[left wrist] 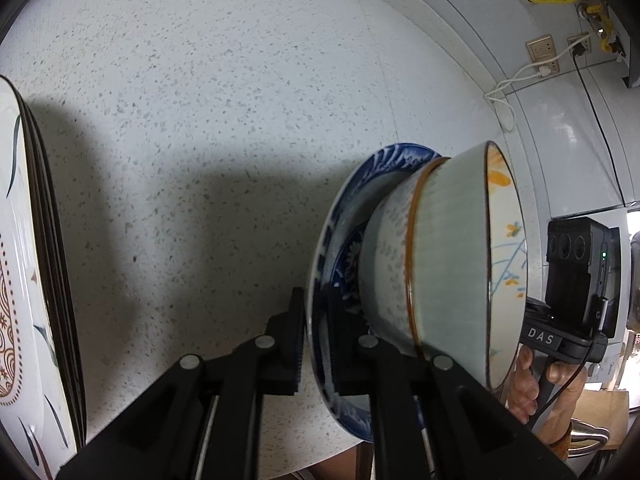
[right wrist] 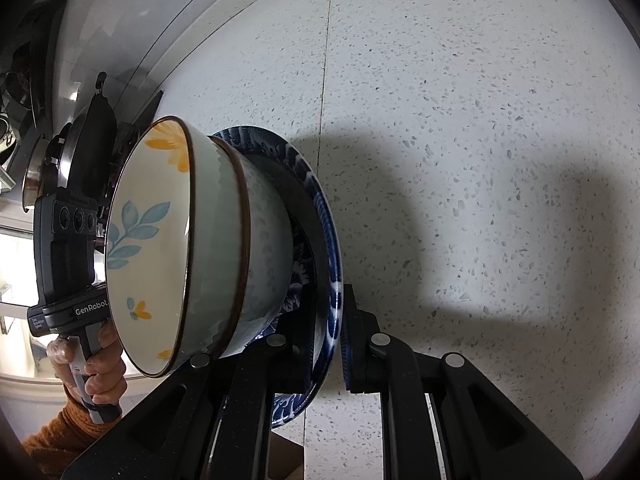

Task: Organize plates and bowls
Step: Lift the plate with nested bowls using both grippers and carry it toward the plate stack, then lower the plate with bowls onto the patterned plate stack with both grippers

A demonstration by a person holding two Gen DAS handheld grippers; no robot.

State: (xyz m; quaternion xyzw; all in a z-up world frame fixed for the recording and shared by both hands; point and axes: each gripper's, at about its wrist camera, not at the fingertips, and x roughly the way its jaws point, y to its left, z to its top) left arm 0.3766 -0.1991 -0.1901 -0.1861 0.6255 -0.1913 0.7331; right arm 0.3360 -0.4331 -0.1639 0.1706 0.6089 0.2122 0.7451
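Note:
A blue patterned plate [left wrist: 332, 240] carries two nested bowls: a speckled lower bowl [left wrist: 384, 248] and, inside it, a pale green bowl [left wrist: 452, 240] with orange flowers. My left gripper [left wrist: 316, 340] is shut on the plate's rim, one finger on each face. In the right wrist view the same plate [right wrist: 324, 216] is pinched on its opposite rim by my right gripper [right wrist: 332, 344], also shut. The green bowl [right wrist: 216, 240] and the lower bowl [right wrist: 268, 240] sit between the two grippers. The plate hangs above the speckled counter.
A stack of white patterned plates [left wrist: 24, 280] lies at the left edge on the speckled counter [left wrist: 200, 120]. The wall behind has sockets with cables [left wrist: 540, 52] and a yellow pipe [left wrist: 592, 12]. Metal pots and lids [right wrist: 40, 168] are at the far left.

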